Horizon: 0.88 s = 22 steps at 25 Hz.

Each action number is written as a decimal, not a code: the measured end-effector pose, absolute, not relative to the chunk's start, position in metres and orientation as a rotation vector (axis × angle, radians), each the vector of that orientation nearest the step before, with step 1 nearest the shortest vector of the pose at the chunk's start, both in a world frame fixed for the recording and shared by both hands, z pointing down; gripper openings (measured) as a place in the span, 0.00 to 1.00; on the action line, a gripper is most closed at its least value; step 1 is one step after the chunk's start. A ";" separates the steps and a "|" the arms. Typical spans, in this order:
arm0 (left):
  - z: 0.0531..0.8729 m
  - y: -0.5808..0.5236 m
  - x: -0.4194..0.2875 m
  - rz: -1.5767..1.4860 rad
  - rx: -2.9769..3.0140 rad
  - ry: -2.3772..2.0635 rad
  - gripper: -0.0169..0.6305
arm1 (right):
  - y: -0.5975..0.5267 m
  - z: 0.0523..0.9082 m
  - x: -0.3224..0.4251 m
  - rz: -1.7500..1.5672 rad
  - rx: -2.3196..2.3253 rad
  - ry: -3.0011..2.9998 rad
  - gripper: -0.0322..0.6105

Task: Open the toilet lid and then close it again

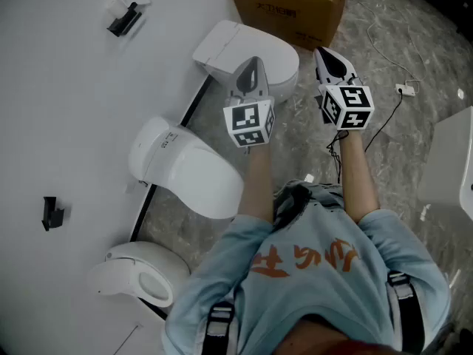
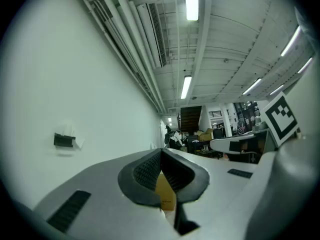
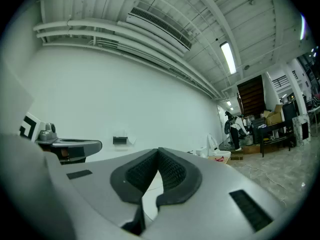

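Three white toilets stand in a row along the wall at the left of the head view. The far toilet (image 1: 247, 54) and the middle toilet (image 1: 185, 170) have their lids down. The near toilet (image 1: 137, 276) shows its seat ring and bowl. My left gripper (image 1: 252, 63) hangs level above the far toilet, shut and empty. My right gripper (image 1: 324, 55) is beside it over the floor, also shut and empty. In the left gripper view the left gripper (image 2: 161, 153) has its pads pressed together. The right gripper view shows the right gripper (image 3: 159, 153) the same way.
A cardboard box (image 1: 288, 6) sits on the marbled floor beyond the far toilet. A black cable (image 1: 384, 120) trails across the floor at the right, near a white fixture (image 1: 452, 170). Black fittings (image 1: 124, 19) hang on the white wall.
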<state>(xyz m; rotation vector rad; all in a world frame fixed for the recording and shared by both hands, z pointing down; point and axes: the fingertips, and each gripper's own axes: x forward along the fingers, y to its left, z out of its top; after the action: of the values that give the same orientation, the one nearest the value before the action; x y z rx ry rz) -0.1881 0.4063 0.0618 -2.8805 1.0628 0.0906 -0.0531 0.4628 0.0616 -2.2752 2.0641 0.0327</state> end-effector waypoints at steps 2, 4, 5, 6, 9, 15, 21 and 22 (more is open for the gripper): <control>0.064 0.407 -0.183 0.091 -2.879 1.062 0.07 | 0.466 0.061 -0.044 0.012 -2.230 1.985 0.07; 0.066 0.409 -0.178 0.085 -2.880 1.061 0.07 | 0.469 0.060 -0.035 -0.015 -2.187 1.931 0.07; 0.066 0.410 -0.174 0.081 -2.880 1.060 0.07 | 0.471 0.060 -0.031 -0.022 -2.180 1.923 0.07; 0.065 0.410 -0.172 0.078 -2.878 1.062 0.07 | 0.471 0.059 -0.026 -0.022 -2.184 1.923 0.07; 0.061 0.405 -0.166 0.081 -2.866 1.079 0.07 | 0.471 0.058 -0.012 -0.024 -2.194 1.923 0.07; 0.067 0.401 -0.161 0.061 -2.842 1.119 0.07 | 0.470 0.064 0.009 -0.059 -2.166 1.902 0.07; 0.081 0.390 -0.164 0.029 -2.833 1.200 0.07 | 0.468 0.085 0.026 -0.120 -2.159 1.911 0.07; 0.081 0.387 -0.164 0.025 -2.831 1.205 0.07 | 0.466 0.087 0.029 -0.132 -2.156 1.905 0.07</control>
<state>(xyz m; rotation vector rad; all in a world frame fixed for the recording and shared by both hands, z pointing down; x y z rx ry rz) -0.1635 0.3872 0.0815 -2.8310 1.2047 0.0254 0.0291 0.4665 0.0870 -2.1556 1.9047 -0.1317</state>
